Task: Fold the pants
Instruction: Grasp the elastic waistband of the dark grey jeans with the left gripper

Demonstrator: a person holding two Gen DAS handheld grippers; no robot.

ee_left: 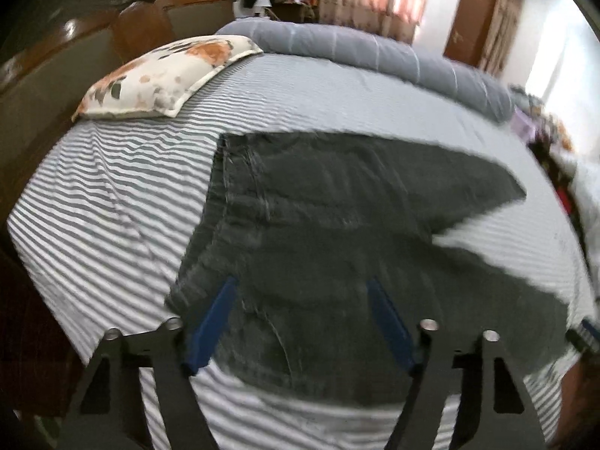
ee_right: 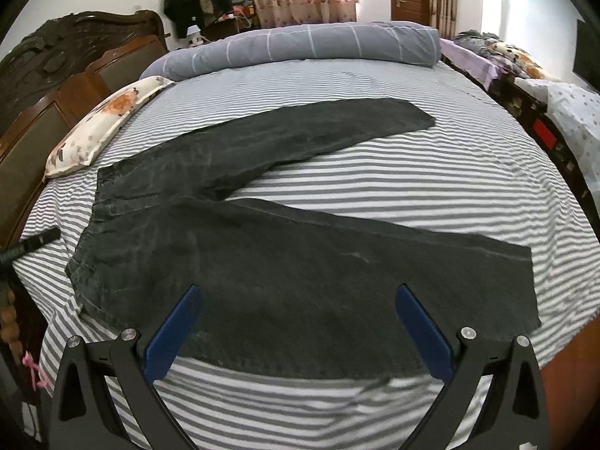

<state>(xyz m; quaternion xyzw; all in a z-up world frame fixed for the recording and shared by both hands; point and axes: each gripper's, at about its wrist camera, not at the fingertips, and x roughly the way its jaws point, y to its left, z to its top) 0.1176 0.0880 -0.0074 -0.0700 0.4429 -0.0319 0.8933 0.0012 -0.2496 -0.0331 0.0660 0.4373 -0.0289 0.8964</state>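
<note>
Your dark grey jeans (ee_right: 262, 247) lay flat and unfolded on the striped bedsheet (ee_right: 412, 172), legs splayed in a V, waistband toward the floral pillow (ee_right: 97, 131). Your left gripper (ee_left: 300, 285) and right gripper (ee_right: 298, 292) hovered over the near leg, fingers spread wide, holding nothing.

The left wrist view was motion-blurred, smearing the pants (ee_left: 318, 225). Beyond the pants, the far bed (ee_right: 562, 105) was cut off by the frame.
</note>
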